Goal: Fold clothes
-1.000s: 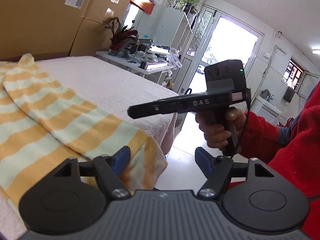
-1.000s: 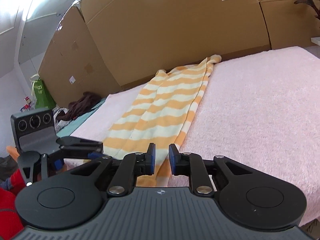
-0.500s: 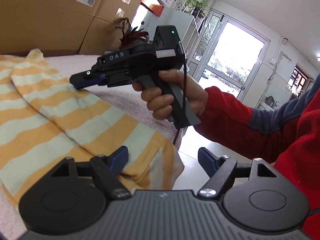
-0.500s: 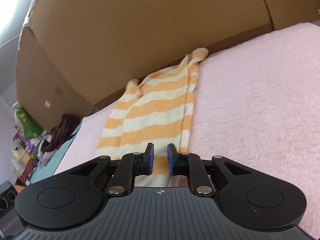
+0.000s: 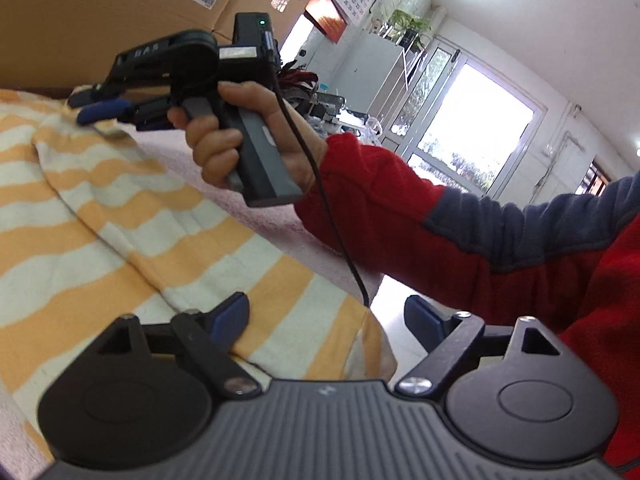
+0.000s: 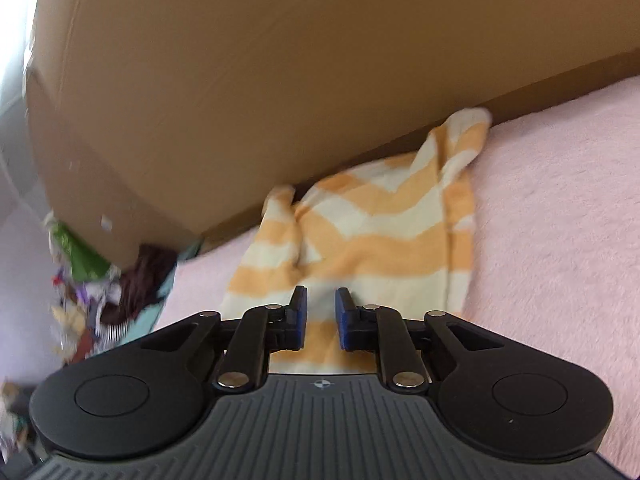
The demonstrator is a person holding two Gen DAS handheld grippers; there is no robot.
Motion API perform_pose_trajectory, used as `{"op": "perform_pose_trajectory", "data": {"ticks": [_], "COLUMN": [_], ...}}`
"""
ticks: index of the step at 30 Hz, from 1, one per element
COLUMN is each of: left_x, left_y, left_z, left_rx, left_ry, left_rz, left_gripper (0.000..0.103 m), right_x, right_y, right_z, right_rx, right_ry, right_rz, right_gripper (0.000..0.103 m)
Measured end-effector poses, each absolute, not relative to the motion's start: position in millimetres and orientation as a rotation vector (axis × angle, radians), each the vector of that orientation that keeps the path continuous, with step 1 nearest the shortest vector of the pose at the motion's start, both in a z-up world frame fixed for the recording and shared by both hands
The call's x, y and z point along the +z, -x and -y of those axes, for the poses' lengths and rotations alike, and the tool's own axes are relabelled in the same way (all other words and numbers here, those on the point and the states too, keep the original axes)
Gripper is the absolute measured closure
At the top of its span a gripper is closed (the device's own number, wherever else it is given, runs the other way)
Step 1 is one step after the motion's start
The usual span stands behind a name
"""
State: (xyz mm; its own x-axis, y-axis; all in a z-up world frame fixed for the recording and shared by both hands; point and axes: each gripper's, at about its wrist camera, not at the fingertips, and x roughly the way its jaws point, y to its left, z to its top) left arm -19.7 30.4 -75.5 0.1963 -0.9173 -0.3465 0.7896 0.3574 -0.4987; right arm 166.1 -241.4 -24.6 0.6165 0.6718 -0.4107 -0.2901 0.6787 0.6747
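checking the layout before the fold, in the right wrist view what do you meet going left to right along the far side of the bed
Green bag → dark brown clothing heap → orange-and-cream striped garment → bare pink fluffy bed cover, with the brown cardboard box wall behind them all.

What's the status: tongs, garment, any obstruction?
Left tongs opening, nothing gripped, at the striped garment's near edge. Right tongs narrowly open, empty, over its far end. Garment flat on pink cover. Cardboard box close behind.

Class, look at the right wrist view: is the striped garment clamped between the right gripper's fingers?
No: the right gripper shows a clear gap above the striped garment.
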Motion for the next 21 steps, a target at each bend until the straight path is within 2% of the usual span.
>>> {"op": "perform_pose_trajectory", "data": {"ticks": [5,6,9,10,12,14,15,17,19,21], "left_x": [-76.7,-76.7,-76.1,-76.2,-77.3,-79.0,-78.5,-79.3,-79.5,-78.8], "left_y": [21.6,22.6,23.4,23.5,24.2,25.1,24.9,24.6,25.0,25.0], "left_z": [-30.5,-30.1,-29.5,-29.7,-30.9,-32.8,-31.7,-32.3,-32.7,-33.7], "left_rx": [-1.227,-1.227,-1.229,-1.23,-1.231,-1.229,-1.227,-1.222,-1.215,-1.198], "left_ry": [0.239,0.231,0.238,0.241,0.247,0.246,0.245,0.247,0.251,0.256], "left_rz": [-0.661,-0.659,-0.659,-0.66,-0.66,-0.659,-0.658,-0.656,-0.655,-0.66], "left_gripper": [0.013,0.012,0.012,0.012,0.012,0.012,0.012,0.012,0.012,0.012], "right_x": [-31.9,-34.4,-42.5,-45.8,-52.7,-54.5,-52.5,-52.9,-50.1,-36.8], "right_y": [-196.4,-200.8,-212.5,-215.2,-219.1,-217.2,-215.9,-215.1,-209.4,-197.9], "right_z": [244.9,247.0,263.7,270.3,281.0,284.0,283.6,287.2,292.1,283.5], "right_rx": [0.549,0.499,0.392,0.401,0.466,0.52,0.478,0.405,0.436,0.54], "right_ry": [-0.667,-0.651,-0.712,-0.765,-0.87,-0.897,-0.854,-0.816,-0.842,-0.767], "right_rz": [-0.726,-0.704,-0.634,-0.63,-0.635,-0.639,-0.634,-0.631,-0.634,-0.596], "right_gripper": [0.077,0.087,0.091,0.09,0.077,0.078,0.081,0.096,0.085,0.081]}}
